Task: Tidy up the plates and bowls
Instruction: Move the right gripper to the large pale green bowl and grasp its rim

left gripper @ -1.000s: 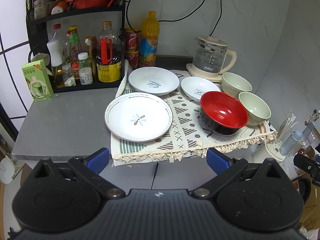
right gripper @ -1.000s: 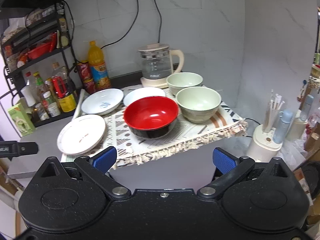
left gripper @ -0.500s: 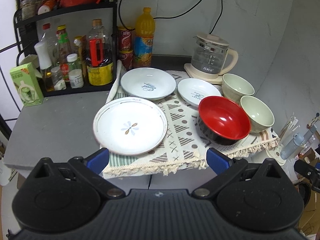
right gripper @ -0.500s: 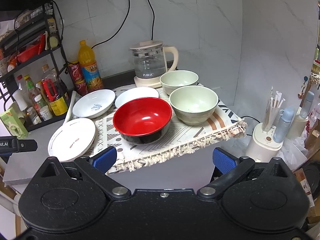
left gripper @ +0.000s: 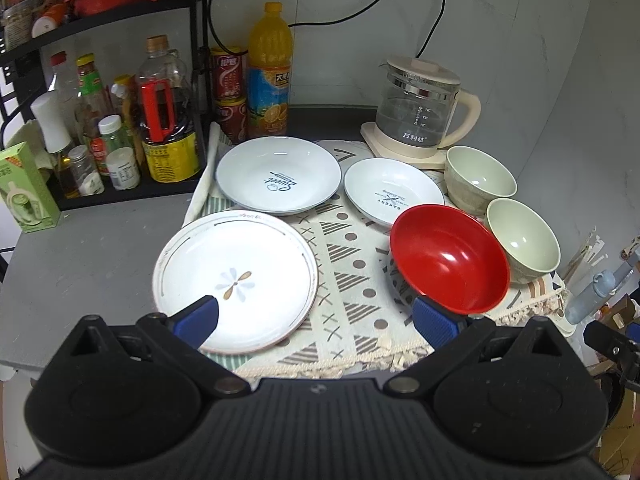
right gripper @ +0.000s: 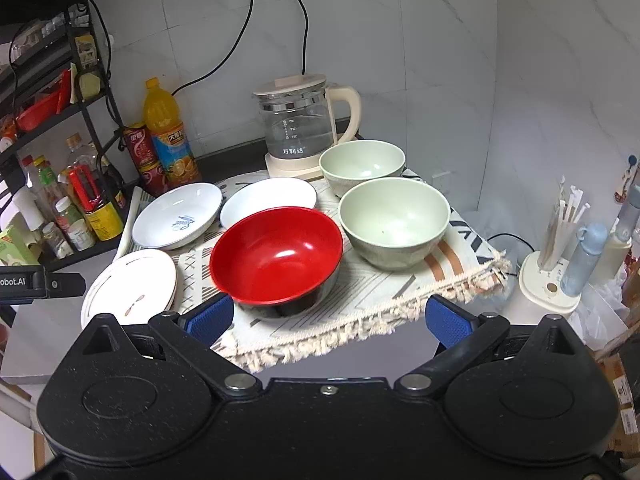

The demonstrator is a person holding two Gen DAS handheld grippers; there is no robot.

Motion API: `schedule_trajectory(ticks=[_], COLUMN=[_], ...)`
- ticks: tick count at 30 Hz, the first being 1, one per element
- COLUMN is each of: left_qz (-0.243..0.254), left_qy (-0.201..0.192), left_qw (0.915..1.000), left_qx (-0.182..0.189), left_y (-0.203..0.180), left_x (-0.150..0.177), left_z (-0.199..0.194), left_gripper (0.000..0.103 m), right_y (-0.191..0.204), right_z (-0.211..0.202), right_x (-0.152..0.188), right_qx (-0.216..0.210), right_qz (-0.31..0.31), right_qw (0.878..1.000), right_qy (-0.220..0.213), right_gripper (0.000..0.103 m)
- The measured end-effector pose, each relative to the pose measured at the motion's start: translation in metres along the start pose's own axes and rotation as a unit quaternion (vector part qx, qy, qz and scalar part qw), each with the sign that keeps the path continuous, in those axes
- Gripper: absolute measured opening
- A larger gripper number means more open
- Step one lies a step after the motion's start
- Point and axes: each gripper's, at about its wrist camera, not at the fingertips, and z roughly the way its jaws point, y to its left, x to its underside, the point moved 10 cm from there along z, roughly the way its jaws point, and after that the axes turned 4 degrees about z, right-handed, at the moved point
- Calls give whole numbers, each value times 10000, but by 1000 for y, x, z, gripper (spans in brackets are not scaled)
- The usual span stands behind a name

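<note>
Red bowl (right gripper: 276, 256) sits near edge of patterned cloth (right gripper: 384, 292), just beyond my right gripper (right gripper: 328, 318), jaws wide open, nothing held. Two green bowls right of it: near one (right gripper: 394, 222), far one (right gripper: 362, 164) beside glass kettle (right gripper: 300, 120). My left gripper (left gripper: 316, 318) jaws also wide open, empty, hovering over near rim of flower plate (left gripper: 236, 280). Two white dishes farther back: larger (left gripper: 278, 176) left, smaller (left gripper: 394, 192) right.

Grey countertop (left gripper: 92, 256) under patterned fringed cloth (left gripper: 344, 280), kettle base (left gripper: 404, 152), green carton (left gripper: 24, 192).
</note>
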Motion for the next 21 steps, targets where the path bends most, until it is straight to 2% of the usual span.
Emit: schedule_trajectory(ticks=[9, 21], left_qz=[18, 100], left_qy=[133, 234], left_qw=[9999, 9989], left_qx=[69, 402], left_y=[-10, -33], left_x=[-26, -71], left_z=[37, 95], left_gripper=[102, 102], right_y=[-4, -15], right_z=[34, 75], right_x=[-19, -45], right_qx=[-39, 78], right_qz=[96, 266], right_qw=[9998, 9990], right_qy=[148, 347], right_gripper=[103, 103])
